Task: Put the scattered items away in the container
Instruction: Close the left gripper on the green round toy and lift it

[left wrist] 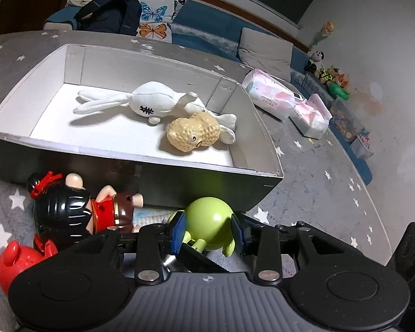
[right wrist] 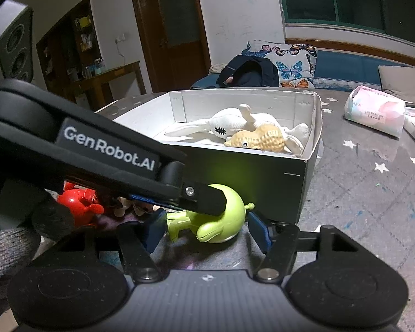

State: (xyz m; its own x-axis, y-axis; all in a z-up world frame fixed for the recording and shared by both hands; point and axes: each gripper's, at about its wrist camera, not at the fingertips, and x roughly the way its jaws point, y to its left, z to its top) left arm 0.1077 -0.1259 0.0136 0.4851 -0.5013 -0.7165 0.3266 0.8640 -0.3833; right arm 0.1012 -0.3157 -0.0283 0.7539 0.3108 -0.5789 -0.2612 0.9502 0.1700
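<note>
A green round-headed toy point(left wrist: 209, 225) lies on the grey star rug in front of the box point(left wrist: 141, 177). My left gripper point(left wrist: 209, 233) has its blue pads against both sides of the toy's head. In the right wrist view the same toy point(right wrist: 221, 221) lies between my right gripper's point(right wrist: 207, 231) spread fingers, with gaps on both sides; the left gripper's finger point(right wrist: 202, 197) crosses over it. The box point(right wrist: 262, 182) holds a white plush rabbit point(left wrist: 149, 102) and a peanut toy point(left wrist: 193, 132). A black-haired doll point(left wrist: 69, 210) and a red toy point(left wrist: 16, 260) lie at the left.
Two tissue packs point(left wrist: 268, 94) lie on the rug right of the box. A sofa with a butterfly cushion point(left wrist: 152, 11) and a dark backpack point(left wrist: 110, 13) stands behind. Small toys point(left wrist: 329, 74) line the right wall. A gloved hand point(right wrist: 19, 238) shows at the left.
</note>
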